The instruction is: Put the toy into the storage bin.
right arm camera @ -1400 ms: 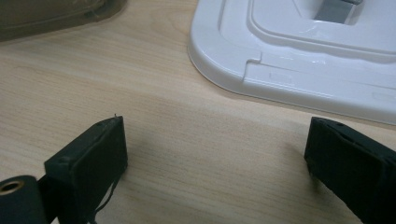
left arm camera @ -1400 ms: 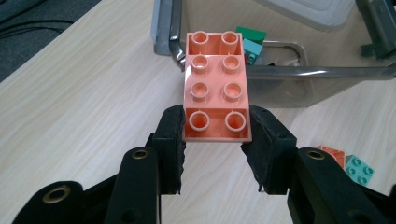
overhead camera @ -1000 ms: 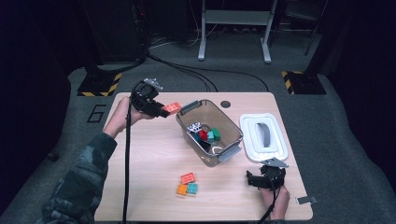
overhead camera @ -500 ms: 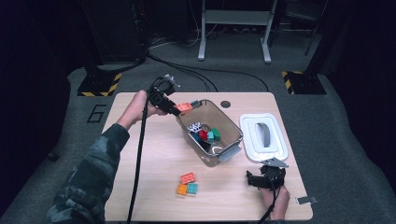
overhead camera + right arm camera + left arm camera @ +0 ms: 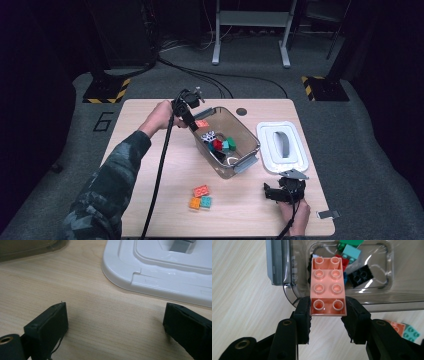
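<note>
The left gripper (image 5: 327, 315) is clamped on a salmon-pink brick (image 5: 328, 286), its two pads pressing the sides of the brick's near end; the studs face up and the far end projects forward over the rim of the clear bin (image 5: 372, 303). In the high view the same gripper (image 5: 192, 117) holds the brick (image 5: 202, 123) at the bin's (image 5: 248, 137) far-left corner, above its wall. Inside the bin lie a black brick (image 5: 361, 276), a red brick (image 5: 343, 263) and a teal brick (image 5: 351, 251). The right gripper (image 5: 115, 327) rests low over bare table (image 5: 100, 305), jaws spread wide with nothing between them, just beside the white lid (image 5: 160, 272). Three loose bricks (image 5: 200, 196) sit together on the table in front of the bin. Compared with a second ago, the left hand has carried the brick from left of the bin to its corner and lower; the right gripper is unmoved.
</note>
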